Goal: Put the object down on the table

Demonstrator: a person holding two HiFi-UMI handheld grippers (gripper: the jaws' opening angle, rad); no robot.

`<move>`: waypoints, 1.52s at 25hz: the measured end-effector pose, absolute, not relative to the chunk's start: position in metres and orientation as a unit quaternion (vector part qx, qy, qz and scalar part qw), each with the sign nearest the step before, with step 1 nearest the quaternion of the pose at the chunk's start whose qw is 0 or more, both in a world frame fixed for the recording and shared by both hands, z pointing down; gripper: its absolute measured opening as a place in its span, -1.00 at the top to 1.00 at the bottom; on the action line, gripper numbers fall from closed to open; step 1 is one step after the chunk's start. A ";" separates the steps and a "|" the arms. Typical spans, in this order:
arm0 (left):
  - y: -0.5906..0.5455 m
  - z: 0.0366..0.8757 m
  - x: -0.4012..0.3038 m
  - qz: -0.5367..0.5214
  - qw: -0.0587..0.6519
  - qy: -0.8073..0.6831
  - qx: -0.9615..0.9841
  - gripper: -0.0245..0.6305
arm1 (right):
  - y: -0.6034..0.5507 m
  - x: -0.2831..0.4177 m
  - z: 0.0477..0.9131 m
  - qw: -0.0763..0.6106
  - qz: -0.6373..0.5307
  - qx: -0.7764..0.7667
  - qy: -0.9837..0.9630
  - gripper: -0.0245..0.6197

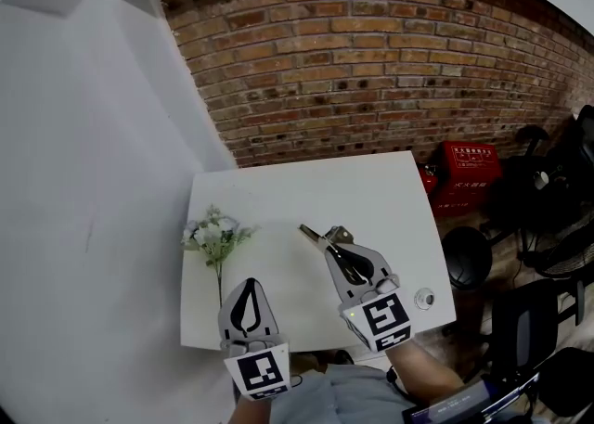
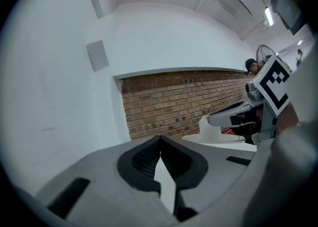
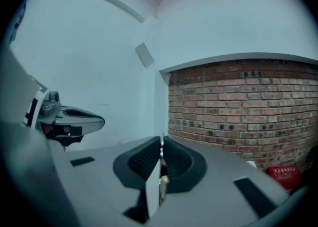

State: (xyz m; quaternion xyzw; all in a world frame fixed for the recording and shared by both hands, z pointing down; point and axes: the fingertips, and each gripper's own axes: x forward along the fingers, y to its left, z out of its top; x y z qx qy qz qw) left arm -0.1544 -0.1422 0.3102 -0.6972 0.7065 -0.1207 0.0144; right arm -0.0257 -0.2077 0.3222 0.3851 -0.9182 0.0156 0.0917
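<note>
Head view, left to right. A bunch of pale flowers (image 1: 213,235) is lying on the left part of the white surface (image 1: 371,199), its stem pointing toward the near edge. Just right of the stem, the left gripper (image 1: 247,283) is hovering at the near edge. In the left gripper view its jaws are meeting at their tips (image 2: 160,139) with nothing between them. The right gripper (image 1: 329,244) is reaching over the middle of the surface, its jaws pinching a thin metal object (image 1: 311,231) that is sticking out past their tips. The right gripper view is showing that object (image 3: 161,171) edge-on between the pads. Whether it is touching the surface cannot be told. A small round item (image 1: 425,299) is sitting near the right front corner. Red crates (image 1: 469,172) are standing on the floor beyond.
</note>
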 end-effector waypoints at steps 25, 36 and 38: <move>-0.186 0.397 -0.212 -0.159 -0.071 0.679 -0.714 0.90 | -0.239 -0.050 0.435 0.187 0.102 0.407 -0.888 0.84; -0.190 0.440 -0.209 -0.179 -0.112 0.659 -0.722 0.90 | -0.235 -0.053 0.486 0.221 0.135 0.401 -0.879 0.84; -0.189 0.447 -0.209 -0.183 -0.117 0.656 -0.723 0.90 | -0.234 -0.053 0.494 0.226 0.140 0.400 -0.877 0.84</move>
